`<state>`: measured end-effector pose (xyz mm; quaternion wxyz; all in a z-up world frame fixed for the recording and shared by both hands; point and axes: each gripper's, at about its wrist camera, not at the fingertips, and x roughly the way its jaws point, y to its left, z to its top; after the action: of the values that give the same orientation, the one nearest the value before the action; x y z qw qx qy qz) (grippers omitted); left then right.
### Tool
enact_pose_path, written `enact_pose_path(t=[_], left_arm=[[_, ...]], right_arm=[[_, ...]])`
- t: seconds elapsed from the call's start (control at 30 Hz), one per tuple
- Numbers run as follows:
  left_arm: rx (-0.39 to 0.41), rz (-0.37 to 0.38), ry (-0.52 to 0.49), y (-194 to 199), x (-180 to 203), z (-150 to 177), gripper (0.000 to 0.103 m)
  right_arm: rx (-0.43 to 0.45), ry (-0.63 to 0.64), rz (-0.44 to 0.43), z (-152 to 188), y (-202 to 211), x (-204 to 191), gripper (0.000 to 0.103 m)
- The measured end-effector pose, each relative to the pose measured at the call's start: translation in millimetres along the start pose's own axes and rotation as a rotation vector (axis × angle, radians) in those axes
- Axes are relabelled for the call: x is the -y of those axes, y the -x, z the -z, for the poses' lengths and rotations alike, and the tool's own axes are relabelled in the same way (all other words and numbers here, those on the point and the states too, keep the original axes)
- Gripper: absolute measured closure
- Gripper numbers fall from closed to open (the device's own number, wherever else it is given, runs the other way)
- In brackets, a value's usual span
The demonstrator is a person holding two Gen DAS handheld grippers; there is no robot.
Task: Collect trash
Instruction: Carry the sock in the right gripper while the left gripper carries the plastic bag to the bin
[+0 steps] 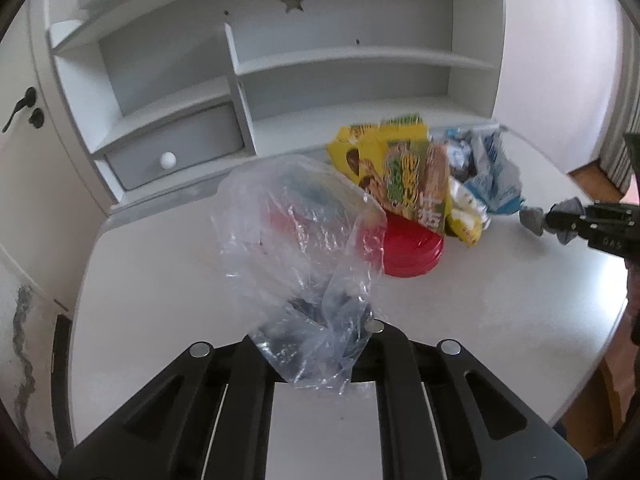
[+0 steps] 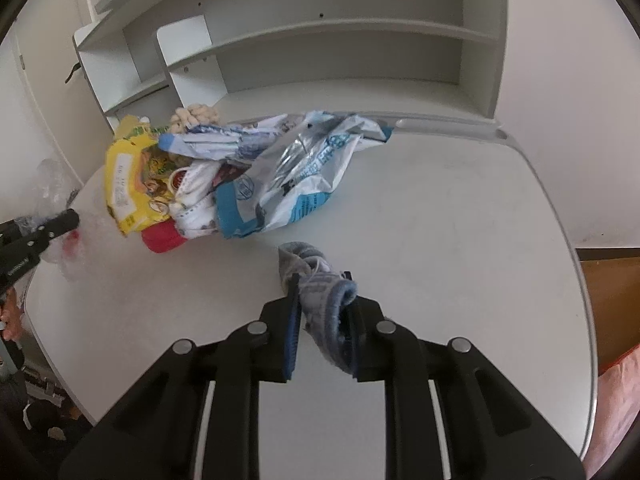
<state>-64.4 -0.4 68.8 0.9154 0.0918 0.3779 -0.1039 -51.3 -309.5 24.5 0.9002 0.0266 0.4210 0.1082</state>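
Note:
My left gripper [image 1: 320, 332] is shut on a clear plastic bag [image 1: 296, 248] and holds it up above the white table [image 1: 480, 300]. My right gripper [image 2: 320, 296] is shut on a crumpled grey-blue wrapper [image 2: 316, 280], just above the table [image 2: 460, 248]. A pile of trash lies at the table's back: yellow snack packets [image 2: 128, 184], a blue and white foil bag [image 2: 296, 172], a red lid [image 1: 412, 252]. In the left wrist view the right gripper [image 1: 560, 220] is at the far right with the wrapper [image 1: 532, 220]. In the right wrist view the left gripper [image 2: 64, 220] is at the far left.
A white shelf unit [image 1: 320, 64] with a grey drawer [image 1: 180, 144] stands along the table's back. A door with a black handle [image 1: 24, 108] is at the left. Wooden floor [image 2: 612, 292] shows beyond the table's right edge.

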Motion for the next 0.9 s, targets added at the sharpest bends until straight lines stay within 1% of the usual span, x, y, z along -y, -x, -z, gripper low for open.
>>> enact_pose_path(t=[0.1,0.17,0.23,0.3,0.37,0.4,0.43,0.5,0.53,0.6,0.63,0.67,0.7,0.73,0.77,0.8,0.87,0.9], left_arm=[[0.043,-0.002,-0.008,23.0,2.7,-2.0,0.096],[0.07,0.01,-0.019,37.5,9.4,-4.3,0.096],[0.094,0.031,-0.039,50.2,21.4,-8.3,0.096],[0.122,0.068,-0.073,62.9,40.5,-16.0,0.096],[0.155,0.165,-0.118,78.1,72.5,-29.7,0.096],[0.165,0.208,-0.139,83.8,86.8,-34.1,0.096],[0.179,0.289,-0.189,92.3,117.2,-41.0,0.096],[0.191,0.382,-0.262,101.5,158.1,-45.8,0.096],[0.187,0.458,-0.311,106.1,188.3,-47.3,0.096],[0.148,0.621,-0.403,109.7,250.3,-44.0,0.096],[0.127,0.669,-0.435,109.0,271.6,-40.6,0.096],[0.094,0.728,-0.484,106.0,302.3,-32.2,0.096],[0.055,0.771,-0.534,100.2,332.2,-20.2,0.096],[0.025,0.798,-0.567,94.5,351.1,-10.5,0.096],[-0.023,0.831,-0.605,84.3,374.8,3.9,0.096],[-0.073,0.855,-0.63,72.3,394.1,17.7,0.096],[-0.189,0.868,-0.677,32.9,435.7,57.0,0.096],[-0.279,0.869,-0.695,1.4,457.5,82.0,0.096]], right_arm=[[0.032,-0.004,0.014,2.6,16.0,1.1,0.084],[0.059,-0.008,0.022,4.6,31.3,1.6,0.084],[0.094,-0.011,0.03,8.9,51.3,2.5,0.084],[0.133,-0.015,0.052,15.4,75.4,6.7,0.084],[0.168,-0.027,0.078,22.9,99.3,15.3,0.084],[0.193,-0.044,0.101,28.8,117.4,23.8,0.084],[0.214,-0.067,0.12,35.6,135.3,35.2,0.084],[0.246,-0.122,0.163,53.6,169.9,61.2,0.084],[0.253,-0.154,0.193,65.2,186.7,76.5,0.084],[0.251,-0.221,0.263,93.6,214.1,106.4,0.084],[0.237,-0.264,0.298,111.9,224.8,124.3,0.084],[0.22,-0.315,0.319,132.3,232.0,143.2,0.084],[0.204,-0.355,0.326,146.7,234.0,155.9,0.084],[0.175,-0.416,0.334,169.3,233.6,175.4,0.084],[0.15,-0.461,0.342,186.5,230.4,190.3,0.084],[0.09,-0.535,0.346,215.5,217.8,213.5,0.084],[0.013,-0.636,0.327,250.9,189.6,238.1,0.084],[-0.04,-0.703,0.299,274.5,167.9,254.9,0.084]])
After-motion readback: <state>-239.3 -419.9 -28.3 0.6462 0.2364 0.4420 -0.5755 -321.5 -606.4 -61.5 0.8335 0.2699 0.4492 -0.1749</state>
